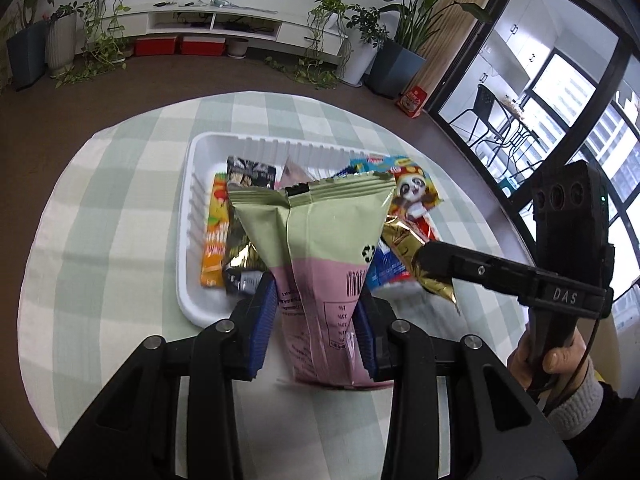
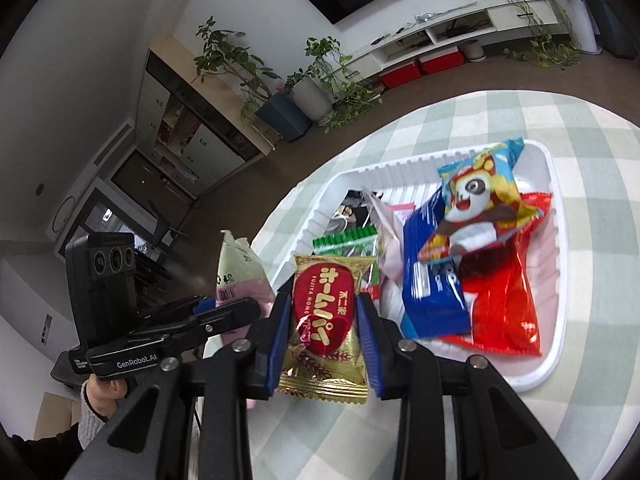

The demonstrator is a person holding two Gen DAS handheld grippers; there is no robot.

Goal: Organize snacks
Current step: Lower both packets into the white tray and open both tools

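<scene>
Two grippers, one packet each: both clamped.
Left gripper [image 1: 316,320]: blue pads [image 1: 262,320] pressed on the pink lower half of the green-and-pink bag [image 1: 316,236], held upright at 6 o'clock of the left wrist view, in front of the tray's near rim.
Right gripper [image 2: 324,340]: squeezed on the sides of the gold-and-red packet [image 2: 324,328], at 6 o'clock of its own view, by the tray's near-left corner.
Handling, bag: judged light, puffy and crinkly; film looks slick, so hold low across the flat body, not the crimped top.
Handling, gold packet: likely light with a crushable biscuit inside; grip gently at the side edges.
White tray [image 1: 188,216]: 12 o'clock of both grippers, on the checked tablecloth [image 1: 100,200].
Count in tray, at least seven: one orange stick pack [image 1: 216,236], one dark packet [image 1: 250,172], one green-striped packet [image 2: 344,238], one pale pink pouch [image 2: 390,240], one blue pack [image 2: 430,268], one red pack [image 2: 504,292], one panda bag [image 2: 476,196] on top.
Overlap: hides any more.
</scene>
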